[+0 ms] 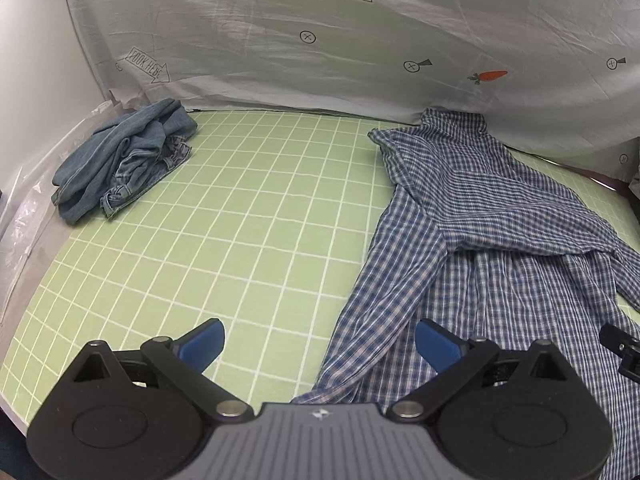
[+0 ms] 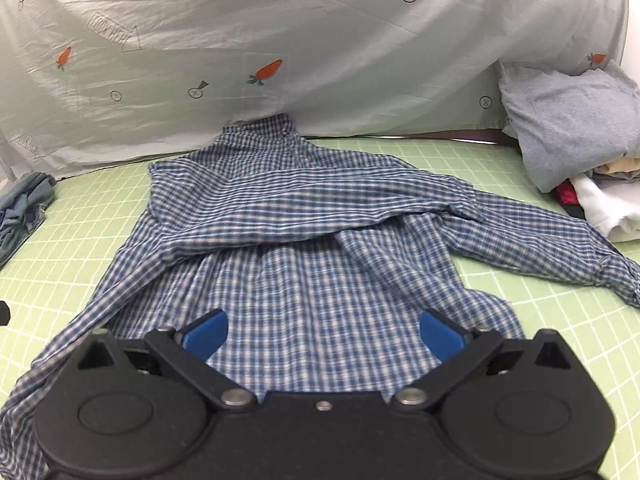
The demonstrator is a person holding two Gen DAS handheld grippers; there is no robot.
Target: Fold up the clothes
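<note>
Checked shirt, blue and white, lay spread on the green gridded worktop, its collar toward the printed grey sheet hanging at the back and one sleeve stretched out to the right. The left gripper stood wide apart and held nothing, over the shirt's left edge. The right gripper was equally wide and empty above the hem. Crumpled denim sat far left; a pile of clothes lay far right.
</note>
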